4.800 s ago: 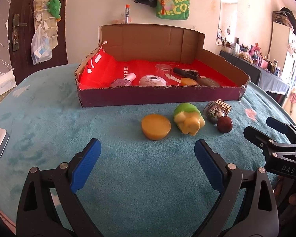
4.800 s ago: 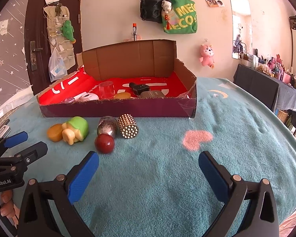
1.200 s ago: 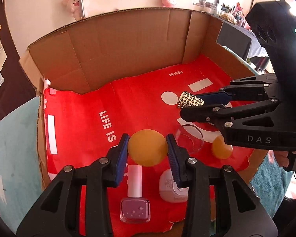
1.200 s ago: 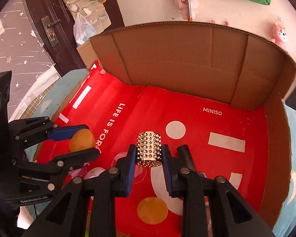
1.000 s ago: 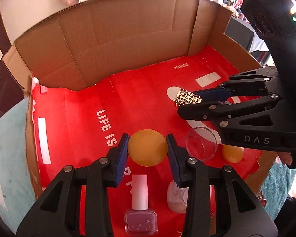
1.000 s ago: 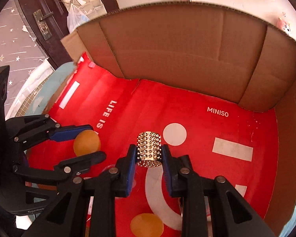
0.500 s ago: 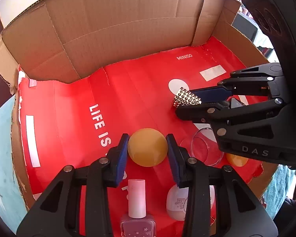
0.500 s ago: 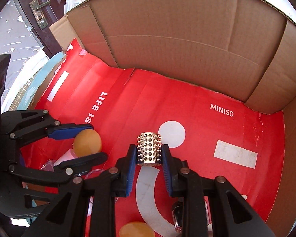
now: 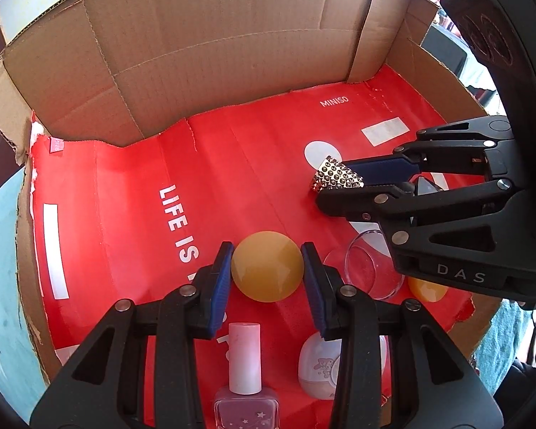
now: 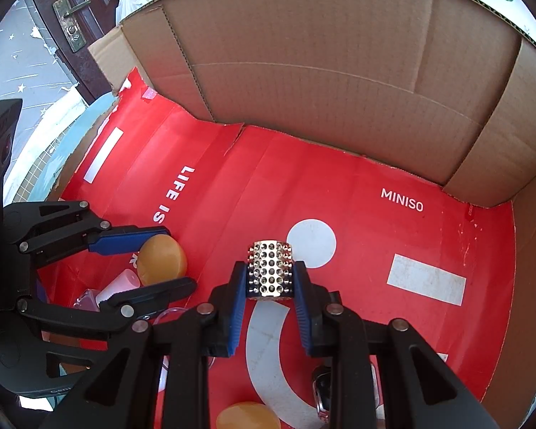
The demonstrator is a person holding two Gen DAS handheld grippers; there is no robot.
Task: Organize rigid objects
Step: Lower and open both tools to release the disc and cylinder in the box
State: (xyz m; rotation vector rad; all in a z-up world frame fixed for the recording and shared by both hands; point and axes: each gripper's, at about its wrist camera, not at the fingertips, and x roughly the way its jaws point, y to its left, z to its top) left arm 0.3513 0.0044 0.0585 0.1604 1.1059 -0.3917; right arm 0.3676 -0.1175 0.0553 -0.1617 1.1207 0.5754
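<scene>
Both sets of tongs hang over the cardboard box [image 9: 203, 35], each carrying something. The left tongs [image 9: 267, 268], at the lower middle of the left wrist view, are closed narrow on the yellow disc [image 9: 267, 266], blue pads pressing its two sides; the right tongs [image 10: 269, 279], at the lower centre of the right wrist view, are clamped tight on the studded gold cylinder [image 10: 269, 271], which stands upright between them. Both point steeply down at the red liner [image 9: 132, 178] on the box floor, so the step looks to be setting these two down inside. To do it well, I'd say each should be lowered until it rests on the liner before the pads let go, since the disc is held on edge and could roll off if dropped. The bare red stretch towards the upper left of both frames, around the white lettering, seems the safest landing place. The crowding is nearer the front edge: a nail polish bottle [image 9: 244, 375] lies directly below the left tongs, a small white case [image 9: 318, 368] just to its right, a clear glass cup [image 9: 371, 268] beside the disc, and a second orange piece [image 9: 427, 289] half hidden under the right tongs' body. The two tools also sit close together at the frame's right, so opening either wide could knock the other.
</scene>
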